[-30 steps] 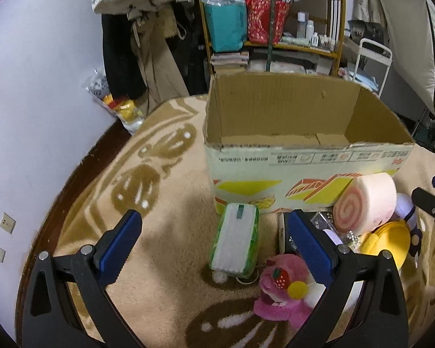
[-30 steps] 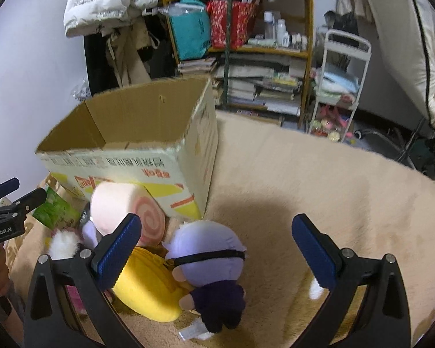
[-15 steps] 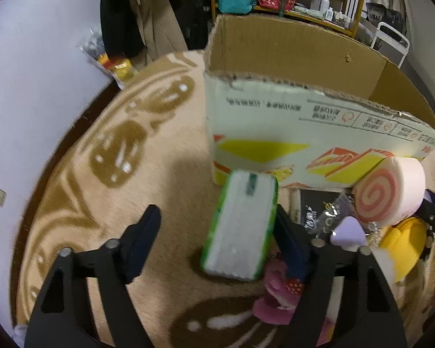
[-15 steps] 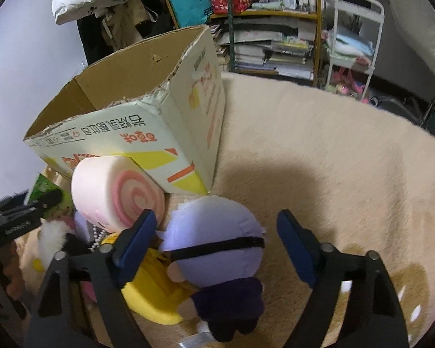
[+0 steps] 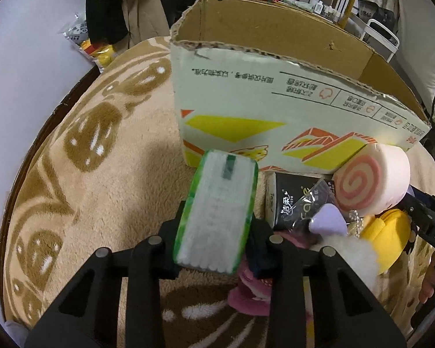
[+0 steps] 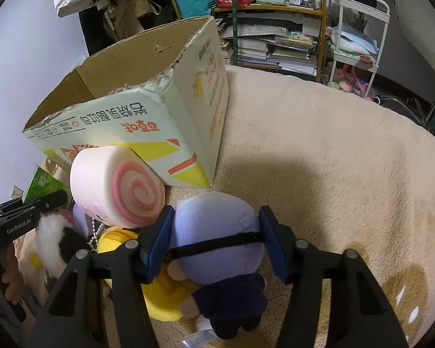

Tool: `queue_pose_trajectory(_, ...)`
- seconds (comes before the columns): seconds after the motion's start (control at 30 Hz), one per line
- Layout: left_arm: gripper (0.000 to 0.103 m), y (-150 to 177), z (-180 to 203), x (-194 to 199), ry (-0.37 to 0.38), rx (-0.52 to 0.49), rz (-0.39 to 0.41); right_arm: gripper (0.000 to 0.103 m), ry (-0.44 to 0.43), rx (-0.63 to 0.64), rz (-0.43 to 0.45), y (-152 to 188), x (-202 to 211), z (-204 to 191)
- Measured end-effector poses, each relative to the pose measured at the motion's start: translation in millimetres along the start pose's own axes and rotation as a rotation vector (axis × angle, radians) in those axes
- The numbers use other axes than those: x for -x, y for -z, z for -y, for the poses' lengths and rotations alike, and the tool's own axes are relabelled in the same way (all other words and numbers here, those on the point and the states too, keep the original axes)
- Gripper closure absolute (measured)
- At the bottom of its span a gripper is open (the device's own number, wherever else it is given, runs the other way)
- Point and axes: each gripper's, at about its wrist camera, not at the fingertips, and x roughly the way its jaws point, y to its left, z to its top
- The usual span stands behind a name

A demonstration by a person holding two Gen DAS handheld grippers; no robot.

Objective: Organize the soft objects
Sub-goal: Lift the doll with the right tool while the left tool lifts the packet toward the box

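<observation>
- My left gripper (image 5: 217, 246) pinches a green-edged white tissue pack (image 5: 217, 207) on the beige blanket (image 5: 101, 174).
- My right gripper (image 6: 214, 240) squeezes the lavender-headed plush doll (image 6: 214, 226).
- Behind both: pink swirl-roll cushion (image 6: 116, 185), then open cardboard box (image 5: 275, 110).

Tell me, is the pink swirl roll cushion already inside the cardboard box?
No, the pink swirl roll cushion lies outside the cardboard box, leaning against its printed front wall.

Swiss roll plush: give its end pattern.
Pink-and-cream spiral on the swiss roll plush, clearest in right wrist view.
</observation>
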Motion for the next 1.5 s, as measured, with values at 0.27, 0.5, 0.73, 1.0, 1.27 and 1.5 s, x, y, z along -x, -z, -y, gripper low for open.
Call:
queue_pose_trajectory(0.27, 0.071, 4, 3, 9, -0.062, -0.032, 0.033, 0.042, 0.015, 0.024, 0.024, -1, 5, 0)
queue_pose_trajectory(0.5, 0.071, 8, 5, 23, -0.070, -0.065, 0.096, 0.042, 0.055, 0.071, 0.088, -1, 21, -8)
queue_pose_trajectory(0.73, 0.071, 15, 8, 52, -0.088, -0.087, 0.191, 0.042, 0.091, 0.102, 0.189, 1, 52, -20)
queue_pose_trajectory(1.0, 0.071, 23, 5, 86, -0.095, -0.074, 0.288, 0.042, 0.119, 0.143, 0.320, 9, 100, -39)
queue_pose_trajectory(1.27, 0.071, 33, 8, 125, -0.099, -0.088, 0.371, 0.042, 0.049, 0.172, 0.434, 14, 147, -63)
queue_pose_trajectory(1.5, 0.071, 26, 9, 157, -0.131, -0.084, 0.454, 0.042, -0.005, 0.171, 0.490, 2, 168, -73)
